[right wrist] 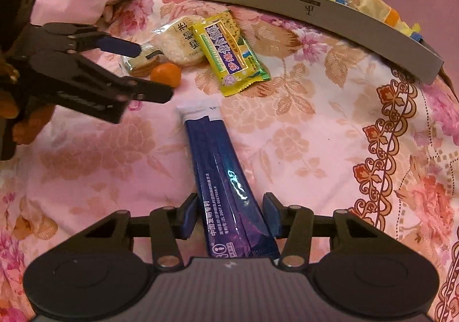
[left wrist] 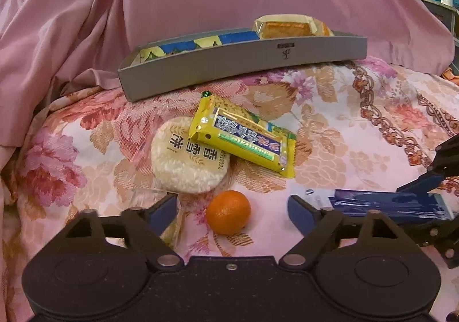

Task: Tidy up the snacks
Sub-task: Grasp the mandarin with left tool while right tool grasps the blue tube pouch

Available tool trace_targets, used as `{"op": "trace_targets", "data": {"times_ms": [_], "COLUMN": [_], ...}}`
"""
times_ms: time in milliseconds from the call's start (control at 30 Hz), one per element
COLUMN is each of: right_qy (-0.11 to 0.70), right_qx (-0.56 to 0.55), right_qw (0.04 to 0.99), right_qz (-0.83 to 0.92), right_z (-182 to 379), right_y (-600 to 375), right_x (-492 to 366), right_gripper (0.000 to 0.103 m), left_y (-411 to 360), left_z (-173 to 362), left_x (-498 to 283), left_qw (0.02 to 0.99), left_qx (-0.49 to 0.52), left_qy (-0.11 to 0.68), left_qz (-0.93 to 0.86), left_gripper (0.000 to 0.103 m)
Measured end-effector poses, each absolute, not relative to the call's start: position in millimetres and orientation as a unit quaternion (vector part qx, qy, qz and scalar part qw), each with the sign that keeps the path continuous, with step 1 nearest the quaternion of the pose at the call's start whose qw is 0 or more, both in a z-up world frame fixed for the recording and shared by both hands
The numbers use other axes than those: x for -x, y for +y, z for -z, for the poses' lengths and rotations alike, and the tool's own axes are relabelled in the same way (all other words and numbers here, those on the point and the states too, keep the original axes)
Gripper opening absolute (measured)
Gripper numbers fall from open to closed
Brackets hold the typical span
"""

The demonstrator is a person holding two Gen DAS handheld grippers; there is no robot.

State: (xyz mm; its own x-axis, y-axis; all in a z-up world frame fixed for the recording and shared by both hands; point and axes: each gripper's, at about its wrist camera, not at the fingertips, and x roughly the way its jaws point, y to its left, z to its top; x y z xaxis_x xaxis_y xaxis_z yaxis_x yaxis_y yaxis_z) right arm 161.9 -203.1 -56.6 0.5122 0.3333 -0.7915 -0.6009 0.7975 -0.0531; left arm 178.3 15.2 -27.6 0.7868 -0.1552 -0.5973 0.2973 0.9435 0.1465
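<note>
Right gripper [right wrist: 231,214] jaws pinching blue sachet [right wrist: 226,175]; left gripper [left wrist: 232,208] jaws spread, orange [left wrist: 228,212] btwn tips, untouched; tray [left wrist: 243,63] beyond.

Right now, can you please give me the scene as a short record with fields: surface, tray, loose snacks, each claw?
surface: floral pink bedcover
tray: grey tray at the back, already holding wrapped snacks
loose snacks: round rice cracker; yellow packet leaning on it; small orange; blue stick pouch
left claw: open, the orange between its fingers, not gripped
right claw: around the blue stick pouch; contact with pads unclear
</note>
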Motion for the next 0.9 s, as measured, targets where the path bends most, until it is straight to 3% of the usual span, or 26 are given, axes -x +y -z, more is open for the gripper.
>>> {"op": "trace_targets", "data": {"times_ms": [133,200,300,533,600,733,900], "right_qy": [0.401,0.383,0.374,0.369,0.356,0.364,0.379], "right_qx": [0.174,0.196,0.207,0.196,0.208,0.194,0.176], "right_qw": [0.852,0.854,0.856,0.865,0.870,0.872,0.871], "right_qz": [-0.288,-0.292,-0.290,-0.276,-0.270,-0.264,-0.260], "right_z": [58.8,62.3,63.9,62.6,63.9,62.7,60.8], "right_y": [-204.0,-201.7,-198.2,-194.3,-188.7,-186.2,-189.6], "right_x": [-162.6,-160.1,-158.4,-166.5,-165.6,-166.4,-165.1], "right_gripper": [0.055,0.057,0.058,0.058,0.058,0.049,0.049], "left_y": [16.3,12.6,5.0,-1.2,0.3,-0.2,5.7], "left_z": [28.9,28.7,28.1,36.7,35.6,33.8,31.1], "left_x": [-179.6,-178.5,-177.4,-185.0,-186.3,-184.0,-168.7], "left_qw": [0.938,0.938,0.933,0.927,0.928,0.928,0.928], "left_qx": [-0.125,-0.138,-0.150,-0.142,-0.121,-0.112,-0.083], "left_qy": [0.304,0.301,0.307,0.338,0.345,0.350,0.359], "left_qz": [0.107,0.098,0.114,0.074,0.067,0.064,0.063], "left_gripper": [0.067,0.055,0.049,0.048,0.040,0.038,0.037]}}
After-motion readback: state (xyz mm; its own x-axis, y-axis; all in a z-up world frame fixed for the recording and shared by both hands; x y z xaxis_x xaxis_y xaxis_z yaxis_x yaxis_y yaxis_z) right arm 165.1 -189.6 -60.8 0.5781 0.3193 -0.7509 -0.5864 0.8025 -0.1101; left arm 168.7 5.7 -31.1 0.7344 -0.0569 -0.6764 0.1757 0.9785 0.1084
